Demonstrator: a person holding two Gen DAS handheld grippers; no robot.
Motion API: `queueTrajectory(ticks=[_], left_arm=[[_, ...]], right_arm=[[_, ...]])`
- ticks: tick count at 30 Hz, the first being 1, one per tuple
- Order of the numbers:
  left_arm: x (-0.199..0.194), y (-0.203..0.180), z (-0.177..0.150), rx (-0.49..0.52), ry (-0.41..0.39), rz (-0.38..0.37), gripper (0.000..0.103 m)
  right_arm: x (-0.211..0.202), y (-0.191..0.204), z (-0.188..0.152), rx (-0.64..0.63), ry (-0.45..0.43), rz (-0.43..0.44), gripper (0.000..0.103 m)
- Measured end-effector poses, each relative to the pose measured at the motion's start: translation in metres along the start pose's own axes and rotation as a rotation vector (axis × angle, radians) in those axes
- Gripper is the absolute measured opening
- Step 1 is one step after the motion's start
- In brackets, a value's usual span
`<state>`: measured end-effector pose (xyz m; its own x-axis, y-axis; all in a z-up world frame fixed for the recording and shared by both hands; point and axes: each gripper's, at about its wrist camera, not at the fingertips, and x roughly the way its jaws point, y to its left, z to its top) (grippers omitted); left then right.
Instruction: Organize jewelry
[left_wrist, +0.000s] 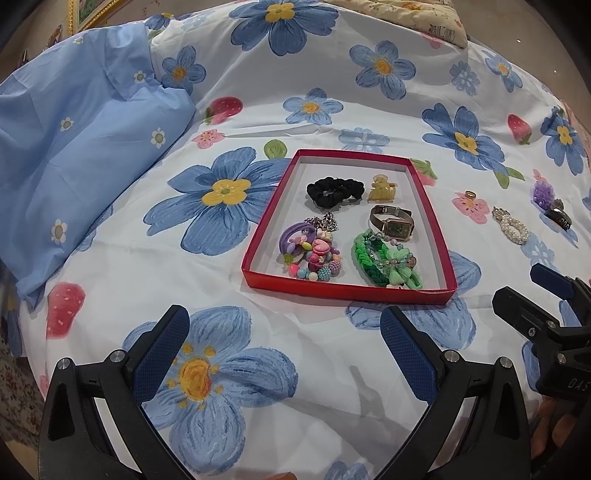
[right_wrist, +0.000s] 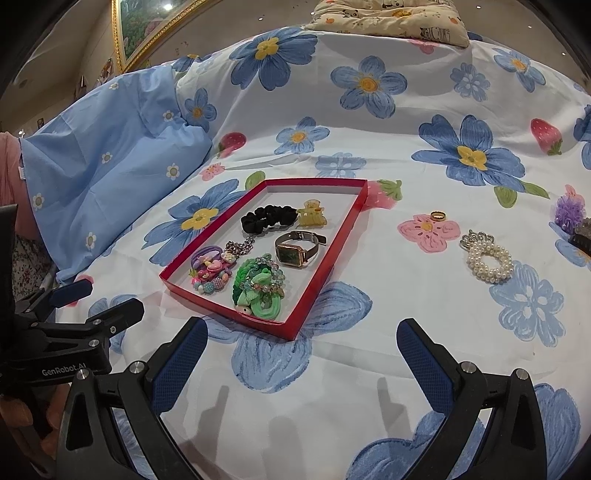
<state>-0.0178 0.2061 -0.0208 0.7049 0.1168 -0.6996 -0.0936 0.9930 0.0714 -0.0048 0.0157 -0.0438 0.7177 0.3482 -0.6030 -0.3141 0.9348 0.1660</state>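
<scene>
On the bed's floral sheet (right_wrist: 369, 302), the red tray (right_wrist: 229, 318) already holds a black scrunchie (right_wrist: 267, 218), yellow claw clip (right_wrist: 312, 218), green-faced watch (right_wrist: 295, 251), silver chain (right_wrist: 240, 246), colourful beaded bands (right_wrist: 212, 271) and green bracelets (right_wrist: 258, 293), so the sorting looks well along. Left out to its right lie a gold ring (right_wrist: 439, 215), pearl bracelet (right_wrist: 488, 260), and farther right a purple piece (right_wrist: 569, 211) beside something dark. Both the left tool (left_wrist: 284, 347) and right tool (right_wrist: 301, 354) hover near, spread wide, empty.
</scene>
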Motion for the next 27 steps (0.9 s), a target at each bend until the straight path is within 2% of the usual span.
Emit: queueTrajectory(ticks=[27], left_arm=[[0.0008,0.0013,0.0003,0.002,-0.006,0.017,0.103]], right_arm=[[-0.0016,0.0018,0.0035,-0.014,-0.003,0.006,0.103]])
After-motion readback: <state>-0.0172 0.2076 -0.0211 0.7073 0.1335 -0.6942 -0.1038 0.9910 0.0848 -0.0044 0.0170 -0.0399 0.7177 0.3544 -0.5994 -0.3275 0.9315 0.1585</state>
